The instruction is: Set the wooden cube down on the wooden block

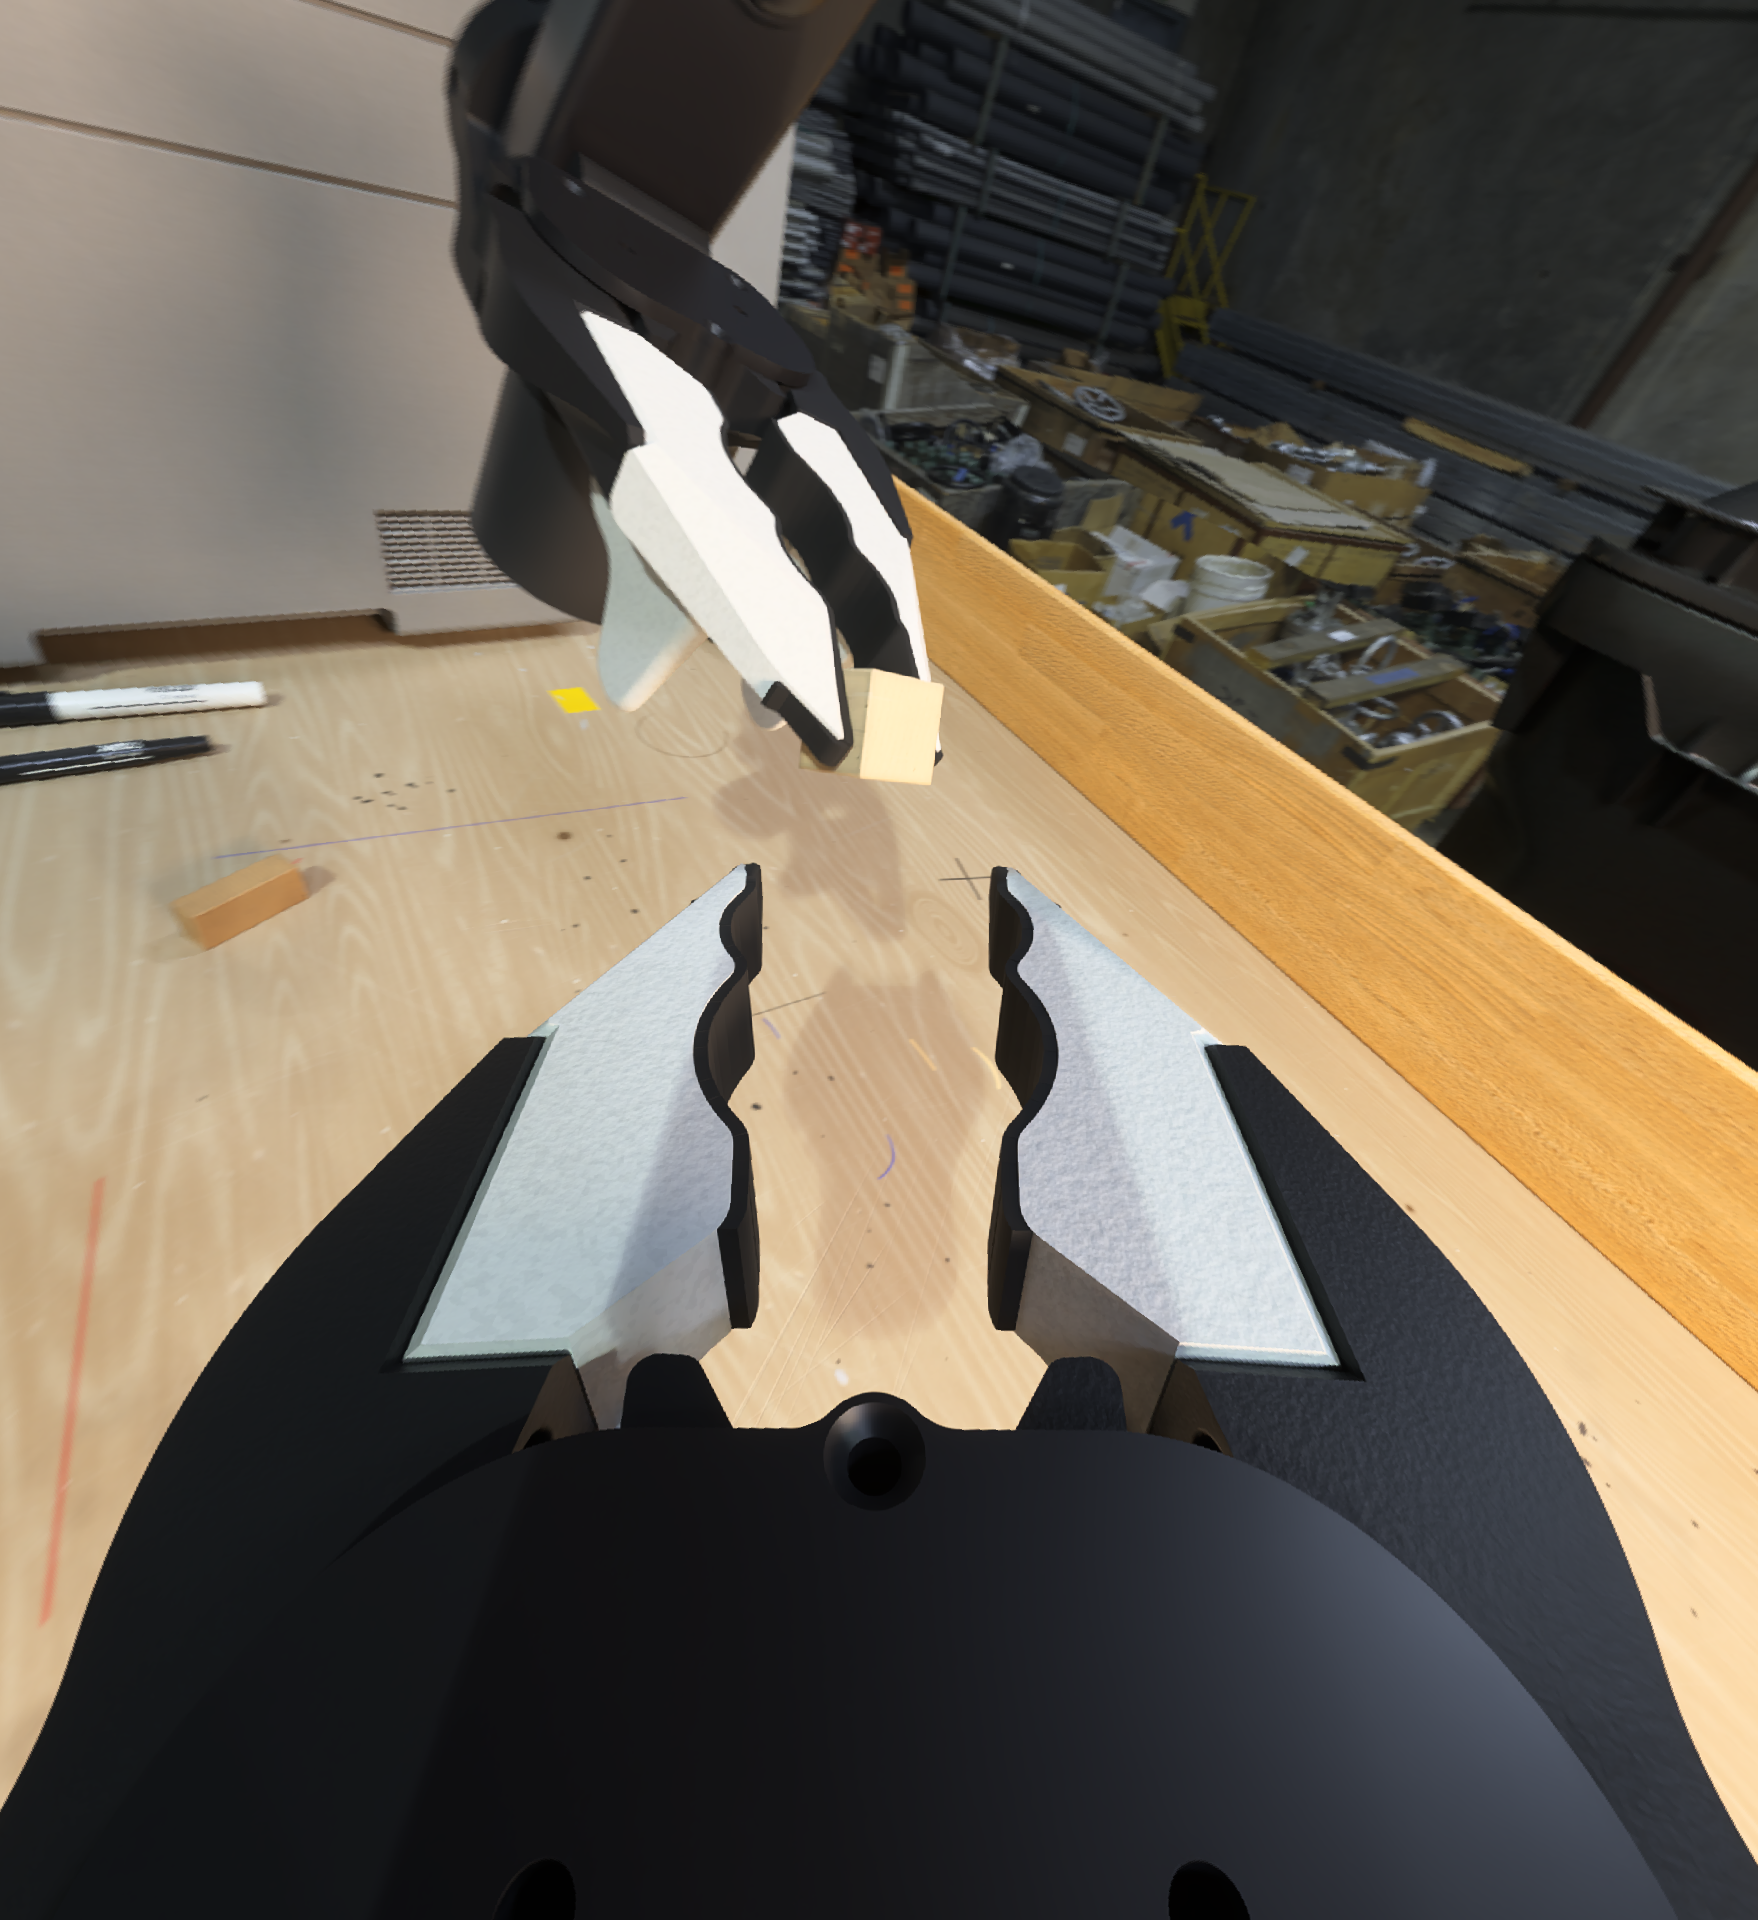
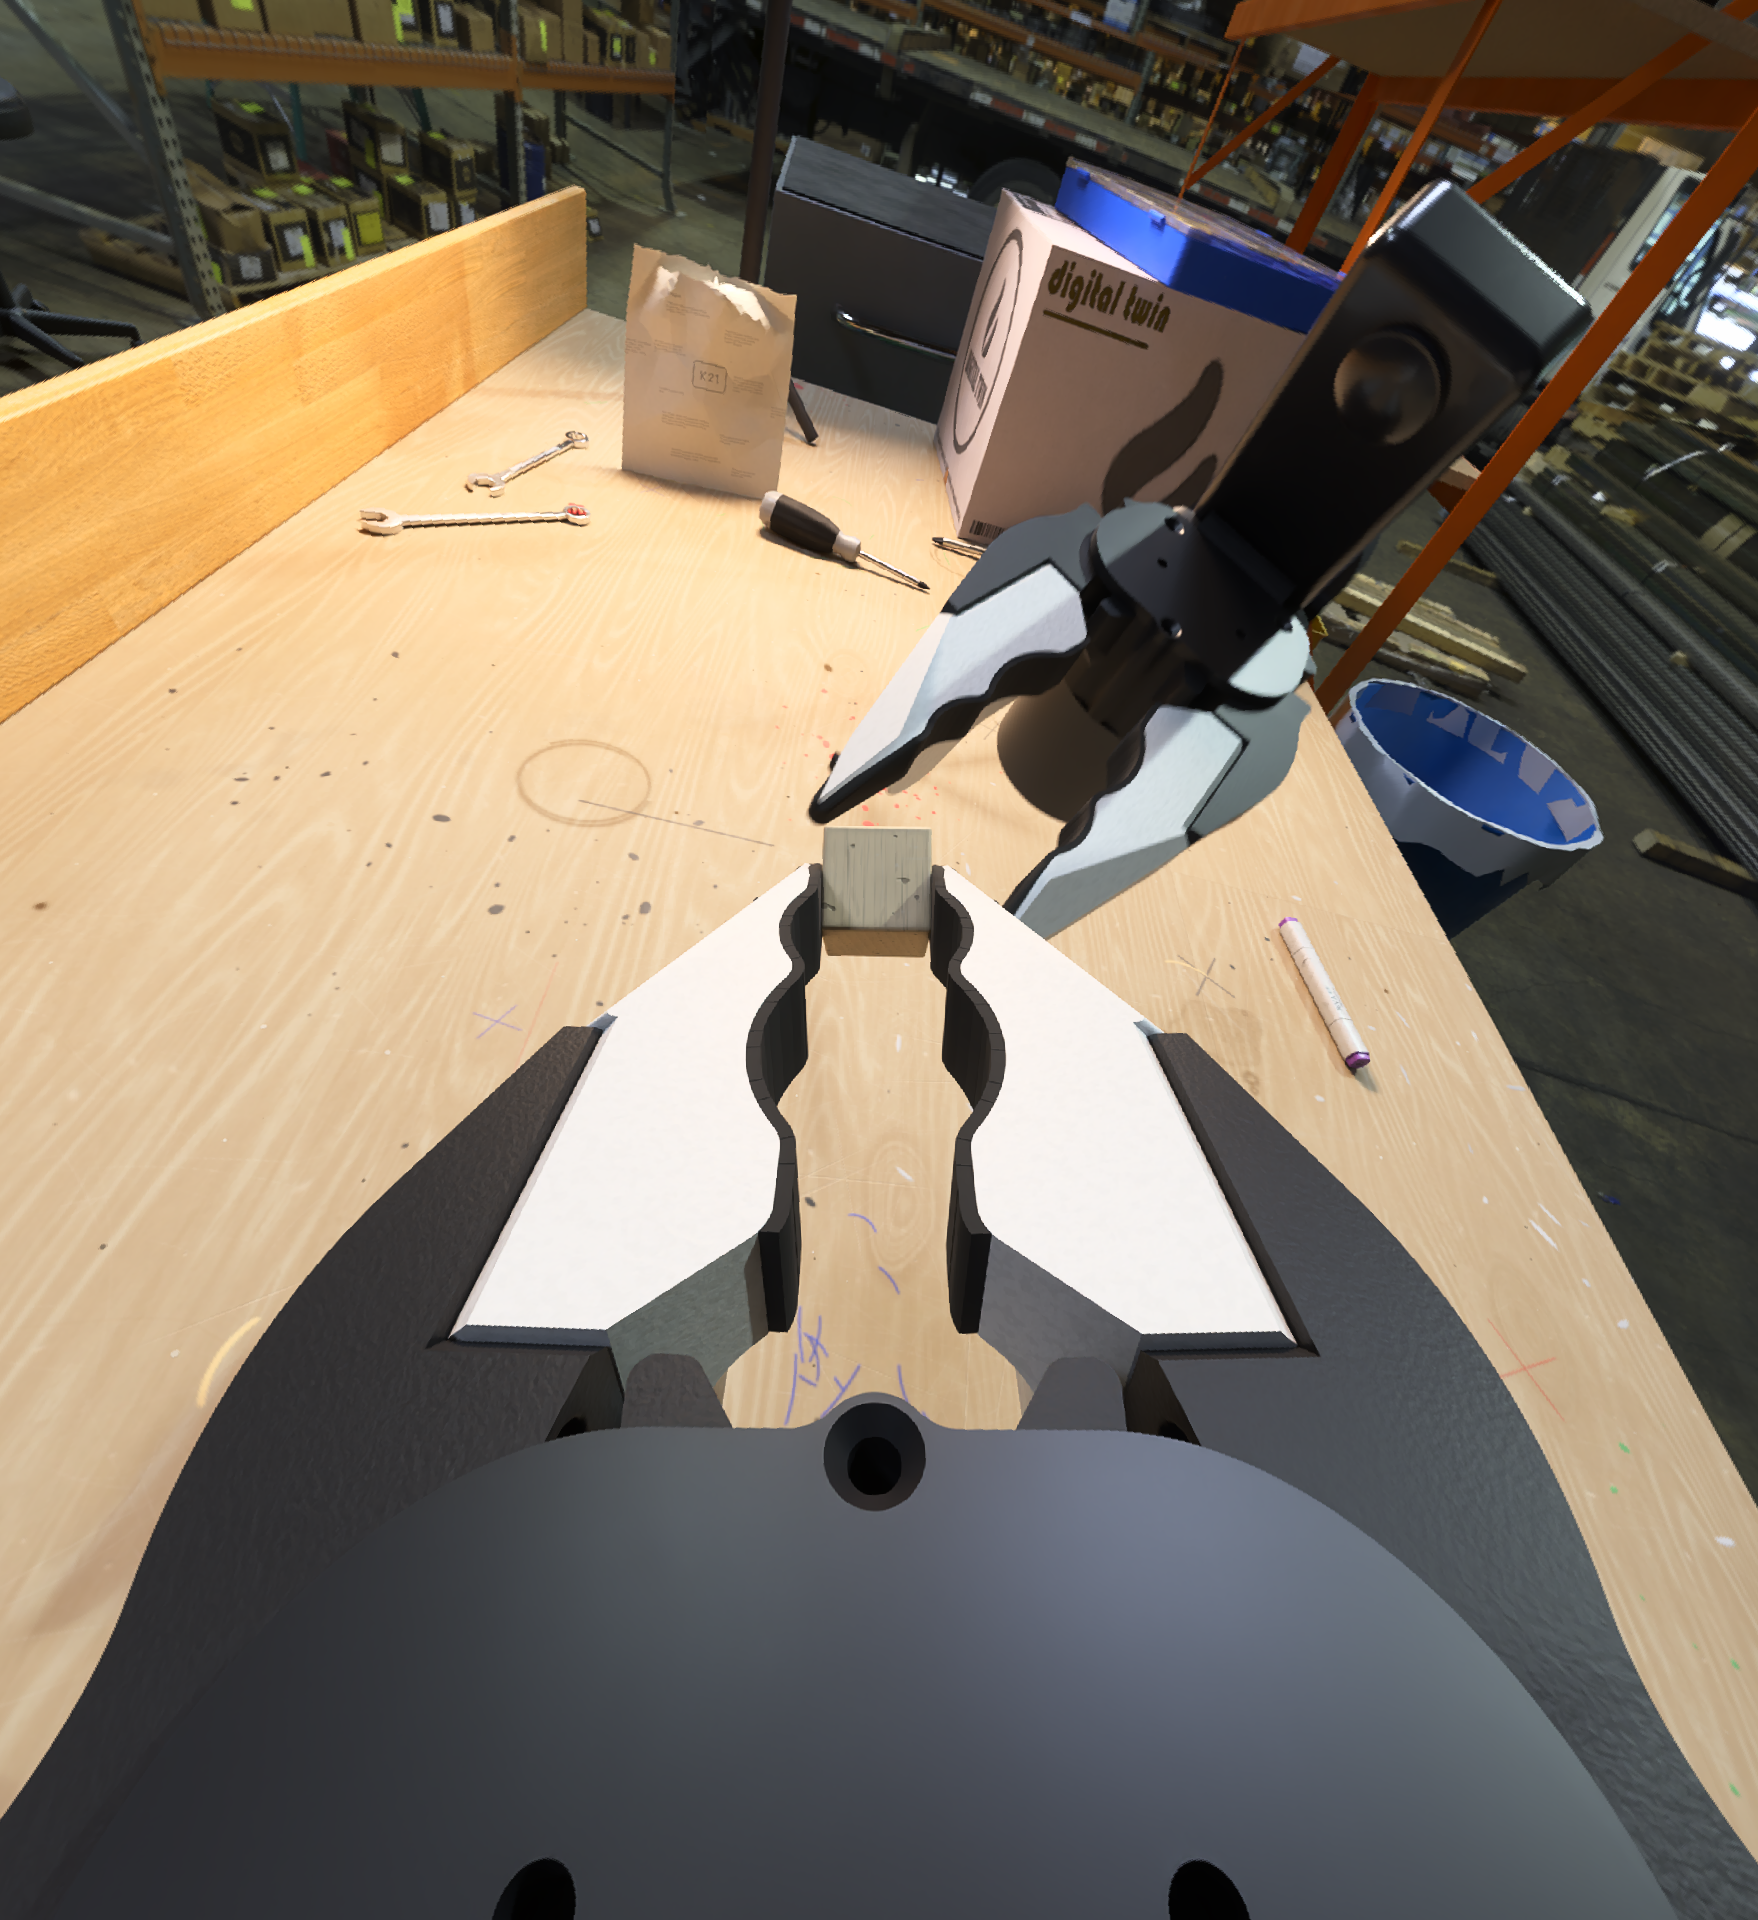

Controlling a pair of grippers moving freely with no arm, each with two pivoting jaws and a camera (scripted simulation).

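Right gripper point(image 2: 875, 894) has its jaws pinched on the wooden cube point(image 2: 876, 881), a pale, square-edged piece with fine grain, caught right at the tips. White textured pads, black scalloped inner edges, matte black shell behind. From the left wrist view that same gripper point(image 1: 880, 727) hangs tilted above the counter point(image 1: 439, 1039), the cube point(image 1: 898, 725) clear of the surface with a soft shadow beneath it.

Left gripper point(image 1: 875, 883) now: jaws spread fairly wide, nothing between them, only bare plywood grain showing through the gap. The right wrist view catches it point(image 2: 927, 862) from the front, just beyond the cube, tips angled down toward the counter point(image 2: 335, 935).

Out to the side, and only in the left wrist view, the wooden block point(image 1: 243, 900) lies flat on the counter, a darker, honey-toned oblong, well apart from the held cube. Past it, two markers point(image 1: 75, 727) lie side by side, and a small yellow square point(image 1: 574, 699) sits on the surface.

The right wrist view offers a different spread: two metal wrenches point(image 2: 480, 499), a black-handled screwdriver point(image 2: 839, 540), a crumpled paper bag point(image 2: 706, 384) standing upright, a printed cardboard box point(image 2: 1093, 384) and a white marker with purple ends point(image 2: 1322, 992). A raised orange-toned wooden board point(image 2: 231, 416) runs along the counter's edge, smooth-grained, and a blue bucket point(image 2: 1467, 769) sits off the far side.
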